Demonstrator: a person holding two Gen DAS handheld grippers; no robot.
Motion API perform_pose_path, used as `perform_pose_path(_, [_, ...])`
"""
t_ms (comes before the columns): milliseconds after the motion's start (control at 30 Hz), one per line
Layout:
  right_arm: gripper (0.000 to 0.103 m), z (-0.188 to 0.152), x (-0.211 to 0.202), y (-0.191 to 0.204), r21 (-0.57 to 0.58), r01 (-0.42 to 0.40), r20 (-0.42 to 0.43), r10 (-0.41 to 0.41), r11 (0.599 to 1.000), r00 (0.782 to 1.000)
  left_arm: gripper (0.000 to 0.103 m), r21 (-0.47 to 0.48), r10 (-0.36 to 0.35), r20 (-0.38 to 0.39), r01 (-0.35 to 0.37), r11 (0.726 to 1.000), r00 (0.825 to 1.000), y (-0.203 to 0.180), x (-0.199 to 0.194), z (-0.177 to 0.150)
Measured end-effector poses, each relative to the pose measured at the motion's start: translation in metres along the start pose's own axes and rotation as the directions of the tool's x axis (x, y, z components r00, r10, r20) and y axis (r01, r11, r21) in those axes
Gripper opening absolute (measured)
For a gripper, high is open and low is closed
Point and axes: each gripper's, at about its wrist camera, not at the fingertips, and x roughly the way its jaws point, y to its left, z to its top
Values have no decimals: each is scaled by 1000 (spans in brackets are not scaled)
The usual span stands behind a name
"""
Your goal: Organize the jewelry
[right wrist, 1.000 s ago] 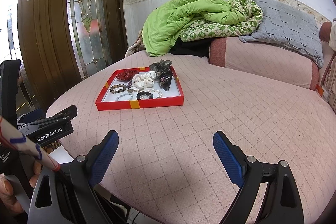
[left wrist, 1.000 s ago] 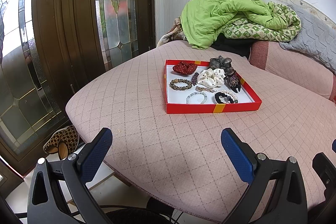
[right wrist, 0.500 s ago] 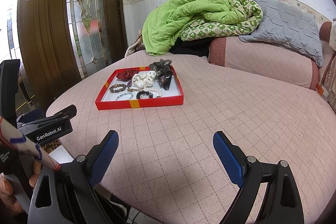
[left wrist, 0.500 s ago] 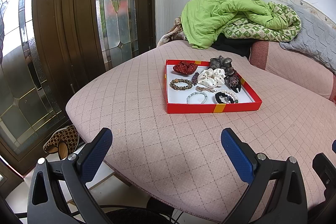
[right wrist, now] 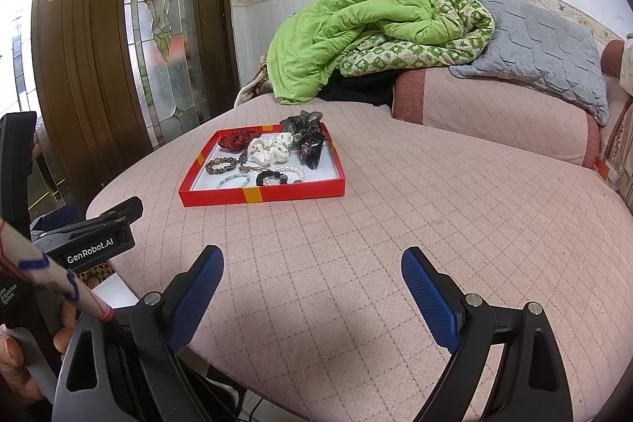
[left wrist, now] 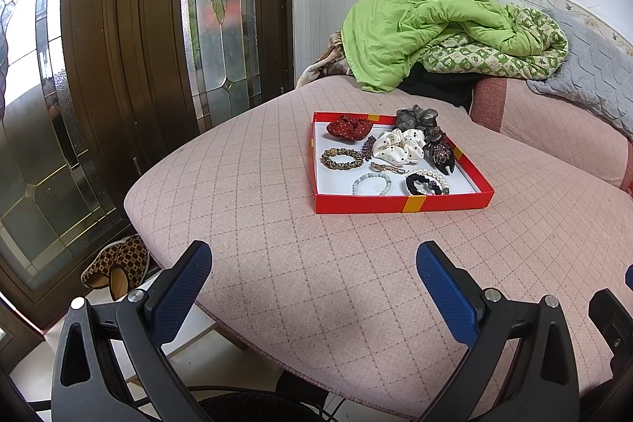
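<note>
Nothing has shifted over the last second: both views match the earlier pictures, the tray sits in the same spot and both tongs hold the same pose. The left tongs hang spread wide and hold nothing, low over the near edge of the pink quilted bed; the right tongs are likewise spread and empty, beside them and just as far back. The jewelry all lies inside the red tray, which rests flat on the bed well ahead of both tongs. In it are a red scrunchie at the far left corner, a white dotted scrunchie in the middle, a grey scrunchie lapping over the far rim, a dark claw clip along the right side, a gold-and-dark bracelet, a pale bead bracelet, a black hair tie overlapping a pearl bracelet, and a small hairpin. Since nothing lies loose on the bed, this stillness fits two readings: the pieces gathered into the tray and the tongs drawn back, or the tongs waiting before the pieces are sorted within or out of the tray. The pictures do not settle which.
</note>
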Motion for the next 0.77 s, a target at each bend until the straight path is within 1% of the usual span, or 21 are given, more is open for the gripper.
perform_pose_path(533, [94,-1,0,-2,5,0,-4,0,1000,1000,103,1,0,-1,0,1000,1000,0,0,1])
perform_pose_path(667, [94,-2,-1,-11,33,8,-4,-8,999,1000,103,32,33,-15,-33,999,999,-1,3,-4])
perform_pose_path(733, [94,-1,1,-21,56,21,-13,-20,998,1000,103,62,24,-30,-22,998,999,-6,6,-7])
perform_pose_path(767, [94,-1,2,-27,66,36,-18,-35,997,999,103,82,9,-38,-5,997,999,-11,8,-6])
